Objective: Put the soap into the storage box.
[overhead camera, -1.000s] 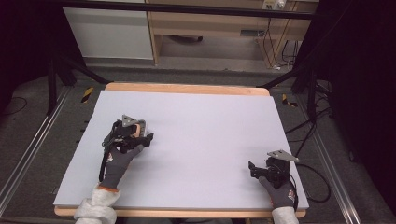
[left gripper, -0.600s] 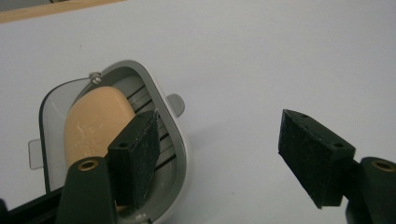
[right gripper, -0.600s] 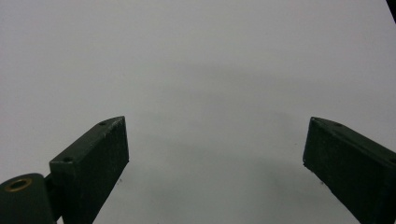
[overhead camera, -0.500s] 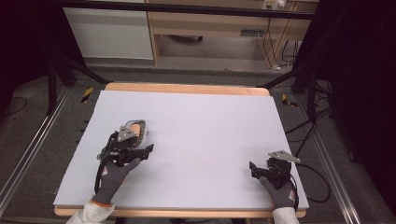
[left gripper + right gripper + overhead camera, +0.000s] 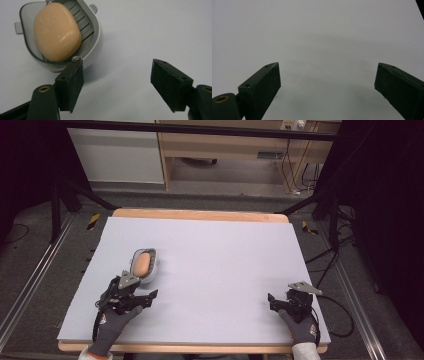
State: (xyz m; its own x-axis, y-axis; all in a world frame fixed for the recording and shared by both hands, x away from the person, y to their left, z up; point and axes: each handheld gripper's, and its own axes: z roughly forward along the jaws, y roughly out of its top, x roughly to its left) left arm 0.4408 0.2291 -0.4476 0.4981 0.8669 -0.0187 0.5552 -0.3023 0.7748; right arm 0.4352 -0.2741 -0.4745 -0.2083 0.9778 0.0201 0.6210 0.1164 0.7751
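— Soap (image 5: pixel 142 263) is lying in the grey soap dish (image 5: pixel 152 268), and the dish is sitting on the pale table sheet (image 5: pixel 220 260), toward our left side. How are we holding the left gripper (image 5: pixel 141 296)?

— We are keeping it just behind the dish, nearer to us, with its jaws standing wide apart and nothing between them. In the left gripper view, the soap (image 5: pixel 57 32) is resting on the ribbed insert of the dish (image 5: pixel 96 42), and the tip of one black jaw is sitting right at the dish's near rim; whether it is touching, we cannot tell. The other jaw is hanging over bare sheet, well off to the side.

— And the right gripper (image 5: pixel 278 301)?

— We are resting it near the table's front corner on our right, well apart from the dish. Its jaws are also spread wide and gripping nothing; the right gripper view is looking along them onto plain sheet (image 5: pixel 319 50).

— Gloves?

— We are wearing grey ones on both hands.
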